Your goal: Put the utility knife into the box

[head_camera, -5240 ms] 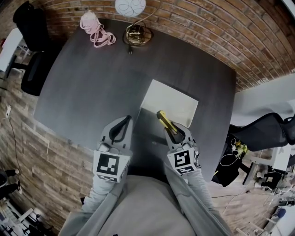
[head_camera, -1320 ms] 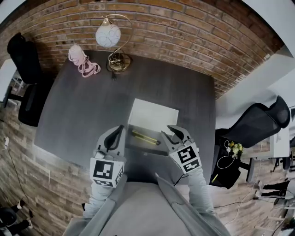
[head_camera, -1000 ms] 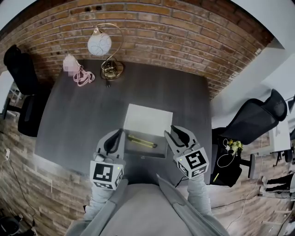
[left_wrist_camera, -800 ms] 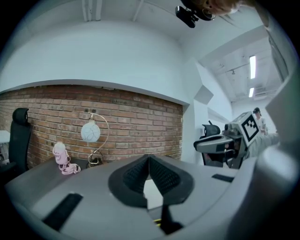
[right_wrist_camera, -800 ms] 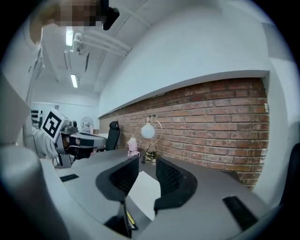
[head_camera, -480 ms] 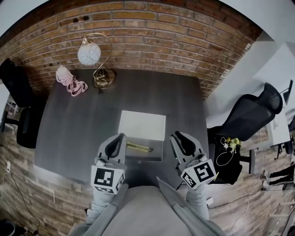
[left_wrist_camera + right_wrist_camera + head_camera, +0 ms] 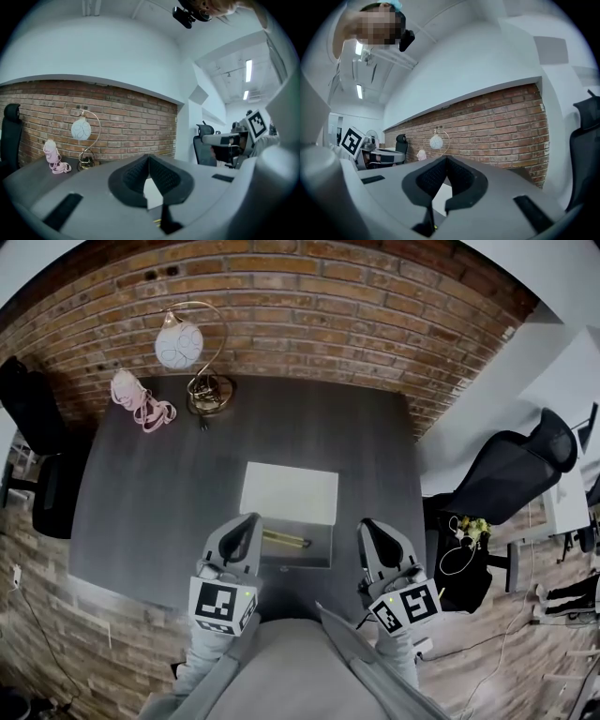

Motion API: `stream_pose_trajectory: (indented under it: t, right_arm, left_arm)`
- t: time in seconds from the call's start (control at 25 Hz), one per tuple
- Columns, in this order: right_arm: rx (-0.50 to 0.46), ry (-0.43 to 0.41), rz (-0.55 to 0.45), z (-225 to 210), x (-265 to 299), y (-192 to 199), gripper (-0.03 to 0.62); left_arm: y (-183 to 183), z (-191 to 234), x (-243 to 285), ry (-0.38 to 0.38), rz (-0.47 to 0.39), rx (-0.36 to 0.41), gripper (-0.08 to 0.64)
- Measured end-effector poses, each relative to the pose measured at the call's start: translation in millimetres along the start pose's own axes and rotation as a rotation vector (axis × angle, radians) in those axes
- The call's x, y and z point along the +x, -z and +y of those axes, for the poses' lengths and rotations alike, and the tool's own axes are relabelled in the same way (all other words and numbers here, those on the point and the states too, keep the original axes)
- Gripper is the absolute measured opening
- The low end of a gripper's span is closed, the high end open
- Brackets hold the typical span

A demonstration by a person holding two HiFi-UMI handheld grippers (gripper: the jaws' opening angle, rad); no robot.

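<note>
Head view, items listed from your hands outward.

1. Left gripper (image 7: 249, 521): jaws pressed together and empty, as the left gripper view (image 7: 149, 159) confirms. It hovers at the near left corner of the box.
2. Right gripper (image 7: 368, 525): jaws closing to a full meet with nothing between them, as the right gripper view (image 7: 446, 159) shows. It hangs just off the box's right side, apart from it.
3. Box (image 7: 317, 553): grey and open-topped, lying between your two grippers.
4. Utility knife (image 7: 286, 540): yellow, lying flat inside the box, just ahead and right of your left gripper's tip and left of your right one.
5. White flap (image 7: 291, 493): touches the box's far edge; probably its lid.
6. Table (image 7: 375, 446): dark top under everything.
7. Lamp (image 7: 179, 343) and pink item (image 7: 139, 399): far left, well apart from both grippers.
8. Brick wall (image 7: 309, 306): beyond the table.

Step in hand: the placement looks finished, with the knife released into the box. Next, you need only draw both grippers clear, taking care not to nudge the box.
</note>
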State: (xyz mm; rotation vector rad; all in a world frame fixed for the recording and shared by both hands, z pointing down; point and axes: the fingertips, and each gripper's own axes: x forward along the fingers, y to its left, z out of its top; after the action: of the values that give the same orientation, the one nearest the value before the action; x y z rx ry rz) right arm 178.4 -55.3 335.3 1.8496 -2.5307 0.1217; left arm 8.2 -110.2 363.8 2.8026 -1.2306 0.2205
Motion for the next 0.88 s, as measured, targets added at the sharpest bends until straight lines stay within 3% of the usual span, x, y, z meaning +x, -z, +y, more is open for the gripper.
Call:
stream_pose_trajectory:
  t: [0.88]
  right_arm:
    - [0.018, -0.009, 0.060, 2.4, 11.9, 18.1, 0.017]
  left_arm:
    - [8.7, 14.0, 1.6, -0.008, 0.021, -0.023, 0.020]
